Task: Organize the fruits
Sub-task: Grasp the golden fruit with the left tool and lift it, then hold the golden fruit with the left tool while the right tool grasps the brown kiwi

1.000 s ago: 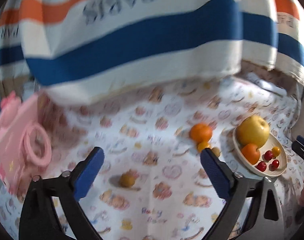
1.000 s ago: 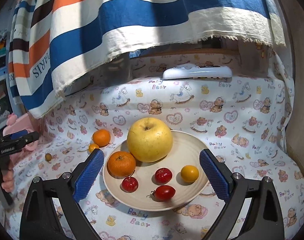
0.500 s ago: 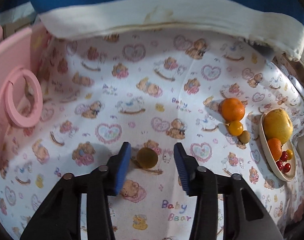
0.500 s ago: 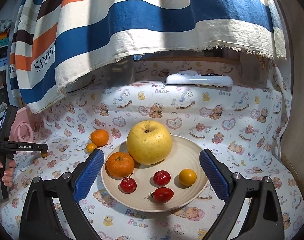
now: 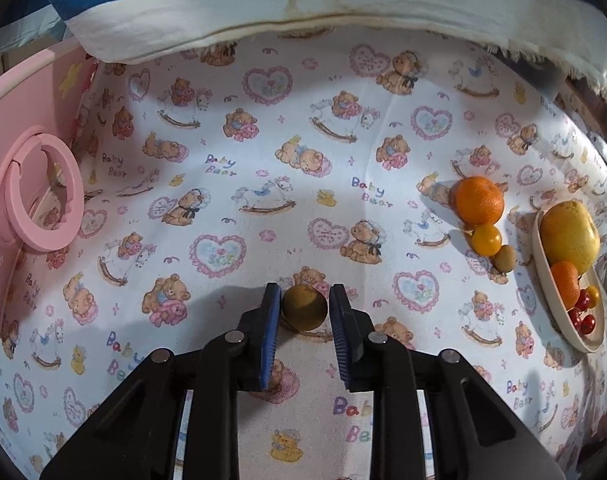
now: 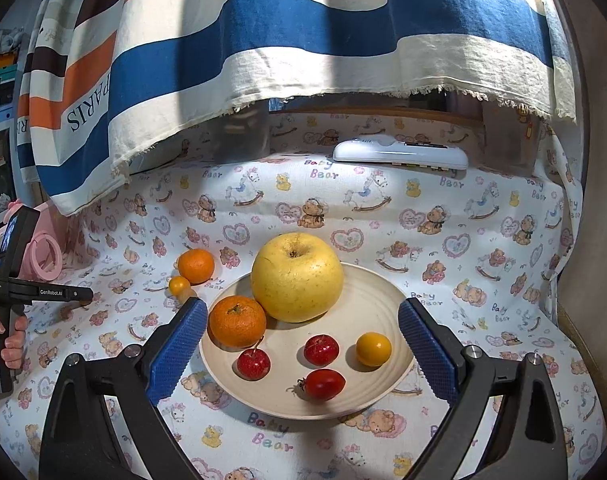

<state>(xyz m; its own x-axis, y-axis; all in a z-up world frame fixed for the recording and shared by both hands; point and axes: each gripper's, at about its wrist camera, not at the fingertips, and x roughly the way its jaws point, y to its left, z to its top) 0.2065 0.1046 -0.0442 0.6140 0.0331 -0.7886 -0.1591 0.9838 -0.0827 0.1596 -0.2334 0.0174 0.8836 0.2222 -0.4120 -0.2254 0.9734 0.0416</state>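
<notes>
A small brown-gold fruit point(image 5: 305, 308) lies on the bear-print cloth, and my left gripper point(image 5: 305, 298) points down at it. The jaws are closing, and the blue pads point(image 5: 272, 320) touch the fruit on both sides. To the right a mandarin point(image 5: 478, 200), a yellow cherry tomato point(image 5: 486, 240) and another small brown fruit point(image 5: 505, 258) lie beside the cream plate point(image 5: 583, 344). My right gripper point(image 6: 303, 314) hangs open over that plate point(image 6: 383, 292). On the plate are a yellow apple point(image 6: 297, 276), a mandarin point(image 6: 237, 322), three red cherry tomatoes point(image 6: 321, 350) and a yellow one point(image 6: 373, 349).
A pink toy with a ring point(image 5: 35, 196) stands at the left edge of the cloth. A striped cloth point(image 6: 263, 40) hangs over the back. A white remote point(image 6: 399, 156) lies behind the plate. A brown wall point(image 6: 591, 240) closes the right side.
The left gripper came down toward the small brown fruit and its wide jaws closed in around it. The right gripper stayed over the plate.
</notes>
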